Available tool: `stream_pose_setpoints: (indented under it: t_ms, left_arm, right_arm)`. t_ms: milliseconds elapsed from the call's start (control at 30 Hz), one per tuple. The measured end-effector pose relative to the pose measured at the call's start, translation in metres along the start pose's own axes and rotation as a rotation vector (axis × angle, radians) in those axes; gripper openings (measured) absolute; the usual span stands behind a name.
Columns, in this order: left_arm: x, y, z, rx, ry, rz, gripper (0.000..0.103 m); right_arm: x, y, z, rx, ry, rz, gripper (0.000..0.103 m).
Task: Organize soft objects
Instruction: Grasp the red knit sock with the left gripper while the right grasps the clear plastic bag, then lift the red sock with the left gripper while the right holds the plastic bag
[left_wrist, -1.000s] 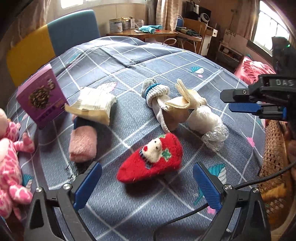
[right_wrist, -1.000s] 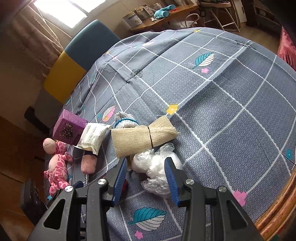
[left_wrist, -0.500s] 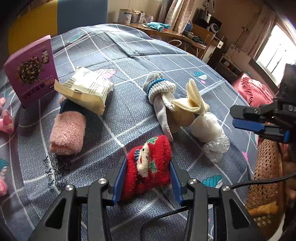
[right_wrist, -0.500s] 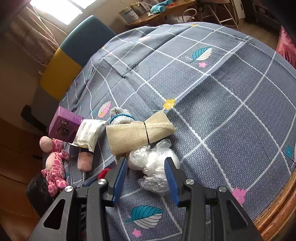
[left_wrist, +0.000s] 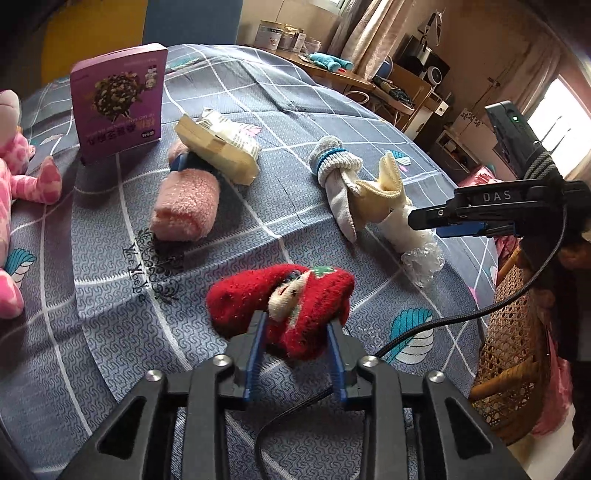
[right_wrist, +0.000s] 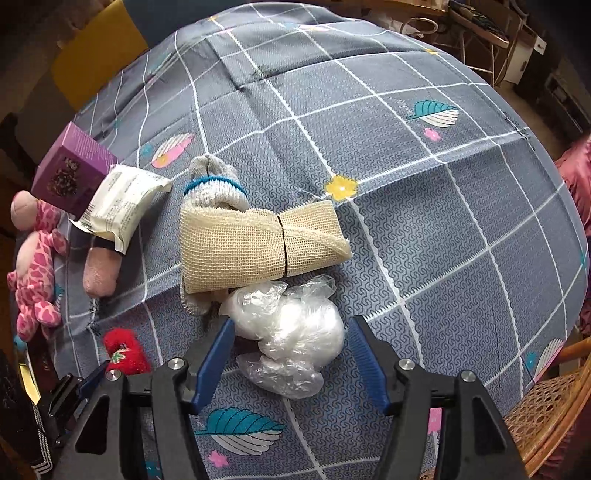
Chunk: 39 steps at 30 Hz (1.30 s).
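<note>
Left gripper (left_wrist: 295, 332) pinches the red sock (left_wrist: 284, 310) just off the blanket (right_wrist: 406, 184), but the floppy toe end could drag or slip free, while the right gripper (right_wrist: 290, 349), spread wide around the bag (right_wrist: 295, 328), might snag plastic.

Fuzzy red sock (left_wrist: 291, 302), bunched up near the bed's front edge; white plastic-wrapped bundle (right_wrist: 295, 328) sits beside it.
</note>
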<state>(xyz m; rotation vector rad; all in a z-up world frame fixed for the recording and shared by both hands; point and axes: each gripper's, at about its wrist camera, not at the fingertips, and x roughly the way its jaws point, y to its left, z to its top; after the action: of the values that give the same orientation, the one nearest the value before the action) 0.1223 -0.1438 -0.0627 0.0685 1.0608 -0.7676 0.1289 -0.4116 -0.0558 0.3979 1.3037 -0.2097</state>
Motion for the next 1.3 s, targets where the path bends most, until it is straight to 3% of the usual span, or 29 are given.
stream_pose_setpoints:
  t_ms: [67, 133, 167, 200, 367, 500, 633, 733, 800, 1100, 1300]
  left_arm:
    - [0.001, -0.002, -0.002, 0.009, -0.001, 0.009, 0.052]
    - [0.002, -0.003, -0.004, 0.016, -0.001, 0.026, 0.051]
    - [0.003, -0.002, -0.005, 0.014, 0.005, 0.025, 0.048]
    - [0.003, -0.001, -0.006, 0.011, 0.011, 0.016, 0.036]
    - [-0.003, 0.002, -0.014, 0.011, 0.012, -0.024, 0.026]
    - [-0.008, 0.007, -0.020, -0.013, 0.002, -0.041, 0.026]
    - [-0.014, 0.015, -0.027, -0.045, -0.002, -0.046, 0.026]
    - [-0.021, 0.024, -0.033, -0.071, -0.009, -0.038, 0.039]
    - [-0.028, 0.031, -0.037, -0.095, -0.023, -0.024, 0.058]
    - [-0.034, 0.039, -0.018, -0.270, 0.001, -0.139, 0.057]
    - [-0.012, 0.012, 0.007, -0.254, 0.041, -0.076, 0.057]
  right_arm:
    - [0.012, 0.005, 0.003, -0.032, 0.041, -0.018, 0.065]
    - [0.019, 0.012, 0.003, -0.063, 0.076, -0.006, 0.052]
    - [0.020, 0.015, 0.002, -0.084, 0.087, -0.006, 0.043]
    - [0.019, 0.018, -0.001, -0.104, 0.089, -0.015, 0.039]
    - [-0.005, 0.023, -0.019, -0.161, 0.048, 0.014, 0.036]
    - [-0.020, 0.037, -0.034, -0.210, 0.026, 0.101, 0.036]
    - [-0.012, 0.066, -0.046, -0.300, 0.040, 0.092, 0.036]
    - [0.004, 0.075, -0.050, -0.350, 0.054, 0.025, 0.036]
    - [0.014, 0.078, -0.053, -0.378, 0.078, -0.011, 0.036]
    - [0.016, 0.077, -0.047, -0.352, 0.045, -0.003, 0.037]
    - [-0.002, 0.054, -0.037, -0.252, -0.037, 0.030, 0.037]
